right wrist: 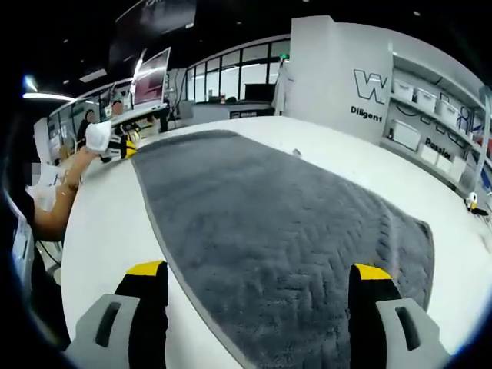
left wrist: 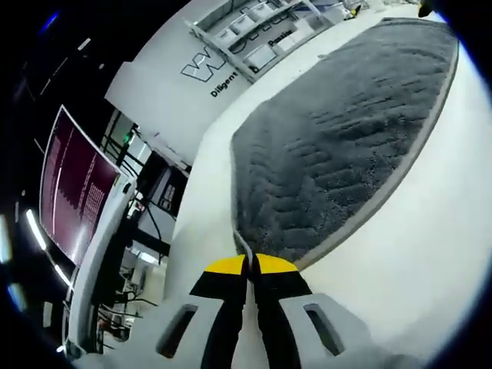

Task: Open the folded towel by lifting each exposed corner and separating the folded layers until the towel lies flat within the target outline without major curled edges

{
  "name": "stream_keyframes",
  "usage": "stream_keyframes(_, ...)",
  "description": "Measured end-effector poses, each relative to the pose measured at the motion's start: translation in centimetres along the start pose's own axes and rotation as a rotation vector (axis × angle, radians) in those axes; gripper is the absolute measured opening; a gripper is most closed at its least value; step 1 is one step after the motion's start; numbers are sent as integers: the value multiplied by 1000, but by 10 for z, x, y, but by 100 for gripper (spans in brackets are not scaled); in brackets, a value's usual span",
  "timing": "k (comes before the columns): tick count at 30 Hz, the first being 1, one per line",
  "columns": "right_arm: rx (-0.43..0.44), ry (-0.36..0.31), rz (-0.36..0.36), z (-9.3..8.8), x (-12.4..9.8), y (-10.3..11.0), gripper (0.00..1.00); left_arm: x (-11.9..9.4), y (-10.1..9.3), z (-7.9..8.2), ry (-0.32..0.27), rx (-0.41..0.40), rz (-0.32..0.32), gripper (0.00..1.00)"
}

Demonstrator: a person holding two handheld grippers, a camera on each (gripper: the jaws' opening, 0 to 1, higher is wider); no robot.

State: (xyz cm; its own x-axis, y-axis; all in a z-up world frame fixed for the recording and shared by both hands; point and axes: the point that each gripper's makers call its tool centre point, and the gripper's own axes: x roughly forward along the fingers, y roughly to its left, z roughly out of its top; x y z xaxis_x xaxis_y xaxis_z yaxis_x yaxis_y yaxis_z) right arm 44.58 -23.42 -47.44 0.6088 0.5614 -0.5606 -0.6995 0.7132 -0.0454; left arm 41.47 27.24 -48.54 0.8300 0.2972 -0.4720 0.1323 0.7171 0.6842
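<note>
1. Now the grey towel [left wrist: 346, 146] lies spread across the white surface [left wrist: 415, 254], its herringbone pile facing up and a paler hem running along its edges.
2. In the left gripper view, the left gripper [left wrist: 247, 270] has its yellow-tipped jaws pressed together on the near corner of the towel, pinching the hem where it comes to a point.
3. From that pinched corner the towel fans away toward the far end of the surface, with slight ripples in the pile near the corner.
4. In the right gripper view, the right gripper [right wrist: 257, 278] holds its jaws wide apart, hovering over the towel [right wrist: 277, 223]; one jaw sits above the bare white surface [right wrist: 108, 223] just beside the hem, the other above the cloth.
5. At the towel's far corner in that view, a person's gloved hand [right wrist: 98, 135] holds the left gripper [right wrist: 127, 147] against the cloth.
6. Beyond the surface stands a white wall [right wrist: 338, 77] with dark lettering, and beside it shelves [right wrist: 430, 115] carrying bins.
7. A monitor [left wrist: 73, 184] with rows of text stands off the surface's edge in the left gripper view.
</note>
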Motion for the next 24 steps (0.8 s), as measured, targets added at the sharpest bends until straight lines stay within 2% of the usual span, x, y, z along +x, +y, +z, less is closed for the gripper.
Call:
stream_keyframes(4,-1,-1,0,1,0,0,99,-1,0,0,2,-2,-1,5)
stream_keyframes(7,-1,-3,0,1,0,0,99,-1,4,6,-33,-43,-6,16)
stream_keyframes(8,0,-3,0,1,0,0,99,-2,6,13,-69,-61,-8,22)
stream_keyframes(9,-1,-3,0,1,0,1,99,-4,9,25,-138,-84,-9,25)
stream_keyframes(11,-1,-3,1,1,0,1,99,-6,12,39,-209,-148,-22,29)
stream_keyframes(14,-2,-5,3,1,-1,2,99,-10,21,51,-247,-151,3,31)
stream_keyframes(15,-1,-7,3,2,-1,1,99,-11,22,63,-289,-165,-5,32)
stream_keyframes(16,-1,-7,3,2,-1,1,99,-11,23,65,-298,-169,-10,34)
stream_keyframes(17,0,-9,4,2,-1,1,99,-10,19,74,-318,-192,-59,36)
stream_keyframes(19,-1,-7,5,2,-1,3,99,-6,17,90,-354,-204,-109,36)
stream_keyframes(24,-14,-10,23,4,-1,10,99,2,21,120,-402,-181,-132,35)
